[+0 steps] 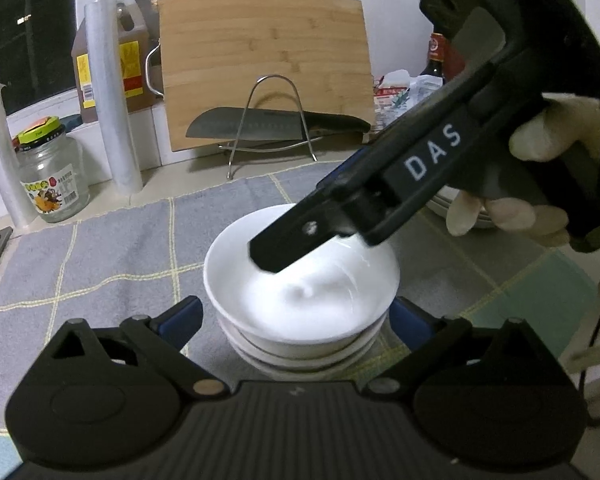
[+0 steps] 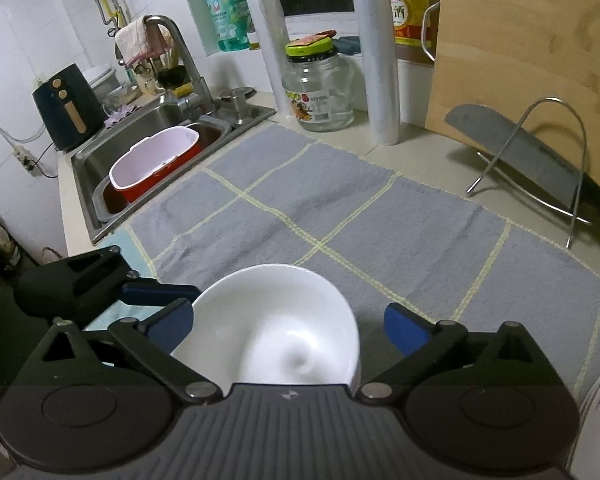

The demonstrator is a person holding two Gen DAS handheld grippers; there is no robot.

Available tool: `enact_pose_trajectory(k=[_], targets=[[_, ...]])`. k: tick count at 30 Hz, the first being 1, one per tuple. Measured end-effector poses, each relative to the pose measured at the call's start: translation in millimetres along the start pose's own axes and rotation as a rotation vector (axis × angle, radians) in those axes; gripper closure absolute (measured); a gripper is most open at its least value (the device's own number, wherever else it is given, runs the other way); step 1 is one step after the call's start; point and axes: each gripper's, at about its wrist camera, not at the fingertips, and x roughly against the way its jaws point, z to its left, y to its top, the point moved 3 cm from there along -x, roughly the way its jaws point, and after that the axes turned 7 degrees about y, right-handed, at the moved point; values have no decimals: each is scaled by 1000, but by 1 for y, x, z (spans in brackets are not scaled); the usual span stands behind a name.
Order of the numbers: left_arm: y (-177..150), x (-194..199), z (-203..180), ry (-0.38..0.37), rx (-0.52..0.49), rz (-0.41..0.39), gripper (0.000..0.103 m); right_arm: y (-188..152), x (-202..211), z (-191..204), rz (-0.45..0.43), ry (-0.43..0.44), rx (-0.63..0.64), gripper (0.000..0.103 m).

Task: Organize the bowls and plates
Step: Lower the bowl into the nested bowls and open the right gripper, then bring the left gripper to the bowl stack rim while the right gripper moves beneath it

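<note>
White bowl (image 1: 300,280) sits nested atop the bowl stack (image 1: 303,350) on the grey mat (image 2: 339,200). Right gripper (image 2: 288,326) is spread wide, gripping nothing, judged a release. Left gripper (image 1: 300,316) brackets the stack open, likely steadying.

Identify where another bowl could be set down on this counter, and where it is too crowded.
Free: the grey cloth between the stacked bowls and the glass jar, toward the sink. Crowded: the back edge, with film rolls, cutting board and knife rack.
</note>
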Motion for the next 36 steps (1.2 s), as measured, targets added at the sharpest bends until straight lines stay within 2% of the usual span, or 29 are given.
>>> enact_pose_trajectory(k=[4, 9, 13, 16, 23, 29, 36], targets=[[-1, 9, 11, -39, 10, -3, 2, -4, 5, -6, -11, -4, -5, 0], [-2, 13, 23, -52, 20, 22, 2, -11, 16, -10, -32, -7, -17, 0], [-11, 14, 25, -66, -23, 59, 2, -18, 24, -12, -46, -16, -20, 0], [-21, 6, 27, -62, -53, 108, 2, -24, 29, -13, -46, -26, -20, 0], [-31, -15, 29, -73, -77, 161, 2, -39, 39, -6, -49, -50, -24, 0], [-37, -33, 23, -132, -142, 192, 2, -60, 38, -4, -4, -109, -15, 0], [-41, -53, 15, -177, -210, 222, 2, -89, 1, -12, 74, -158, 5, 0]])
